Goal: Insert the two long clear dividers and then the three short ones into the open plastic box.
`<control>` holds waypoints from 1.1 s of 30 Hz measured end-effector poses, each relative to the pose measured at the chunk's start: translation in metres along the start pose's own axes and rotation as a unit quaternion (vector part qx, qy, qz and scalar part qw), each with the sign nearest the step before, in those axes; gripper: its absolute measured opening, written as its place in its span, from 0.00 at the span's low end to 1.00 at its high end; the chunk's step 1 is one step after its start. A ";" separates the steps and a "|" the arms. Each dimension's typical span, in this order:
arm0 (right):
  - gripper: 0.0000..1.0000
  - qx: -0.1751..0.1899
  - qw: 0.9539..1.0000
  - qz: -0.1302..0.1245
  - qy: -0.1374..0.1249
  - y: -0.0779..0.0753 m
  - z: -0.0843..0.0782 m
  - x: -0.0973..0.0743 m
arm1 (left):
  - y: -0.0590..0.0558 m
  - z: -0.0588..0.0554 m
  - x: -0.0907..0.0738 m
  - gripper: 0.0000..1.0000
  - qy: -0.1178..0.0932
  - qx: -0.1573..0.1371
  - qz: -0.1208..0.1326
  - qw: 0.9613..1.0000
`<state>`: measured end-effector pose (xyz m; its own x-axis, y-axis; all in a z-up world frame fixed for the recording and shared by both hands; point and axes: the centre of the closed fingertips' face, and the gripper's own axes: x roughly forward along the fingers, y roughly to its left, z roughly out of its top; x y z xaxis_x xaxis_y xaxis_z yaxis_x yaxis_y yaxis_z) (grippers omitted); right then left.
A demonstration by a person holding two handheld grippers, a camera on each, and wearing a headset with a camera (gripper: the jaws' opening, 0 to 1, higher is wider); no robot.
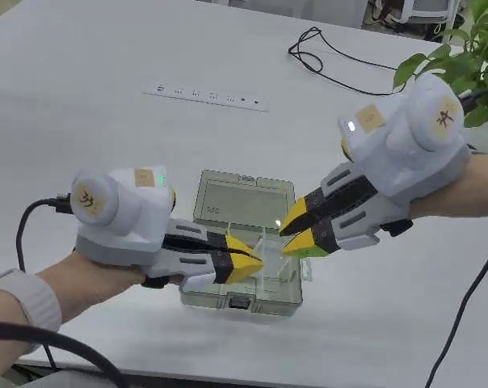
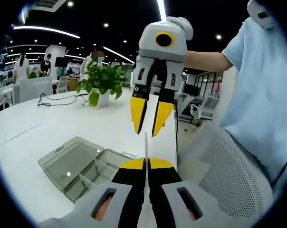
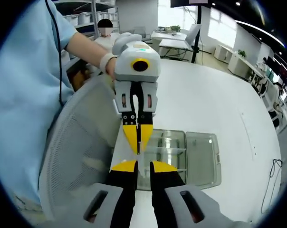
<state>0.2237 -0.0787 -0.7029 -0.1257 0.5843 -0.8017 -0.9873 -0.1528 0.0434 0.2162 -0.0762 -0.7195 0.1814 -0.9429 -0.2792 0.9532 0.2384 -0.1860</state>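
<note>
Right now my left gripper (image 1: 256,263) is pinched tight on a thin clear divider (image 2: 146,147), which stands edge-on between the yellow tips in the left gripper view. Seen that way it is only a sliver, so I cannot tell whether it is a long one or a short one. My right gripper (image 1: 291,238) faces it tip to tip. Its jaws are a little apart with nothing between them, and the tips of the two tools are close but not touching. Both hang over the open box (image 1: 252,301), which sits on the white table (image 1: 107,121) with its lid (image 1: 244,198) lying flat on the far side from me. In the right gripper view, at least one clear partition (image 3: 167,149) seems to stand across the inside of the box. Farther back on the table lie a white power strip (image 1: 204,95) and a black cable (image 1: 325,61), with a plant (image 1: 470,48) at the far right.
</note>
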 end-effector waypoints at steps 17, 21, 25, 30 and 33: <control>0.02 -0.001 0.999 0.035 0.018 0.011 0.002 0.010 | -0.010 -0.002 -0.002 0.00 0.005 0.007 -0.014 1.000; 0.02 -0.006 0.999 0.034 0.023 0.015 0.006 0.010 | -0.010 -0.002 -0.001 0.00 0.012 0.010 -0.015 1.000; 0.02 -0.002 0.999 0.037 0.023 0.015 0.006 0.011 | -0.009 -0.004 -0.001 0.00 0.017 0.008 -0.017 1.000; 0.02 -0.001 0.999 0.038 0.025 0.016 0.006 0.012 | -0.009 -0.005 -0.001 0.00 0.020 0.009 -0.017 1.000; 0.02 0.000 0.999 0.039 0.027 0.017 0.006 0.012 | -0.007 -0.007 -0.002 0.00 0.022 0.009 -0.014 1.000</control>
<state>0.2048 -0.0698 -0.7079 -0.1961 0.5269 -0.8270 -0.9748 -0.1958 0.1064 0.2078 -0.0745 -0.7245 0.1443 -0.9377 -0.3162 0.9622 0.2076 -0.1764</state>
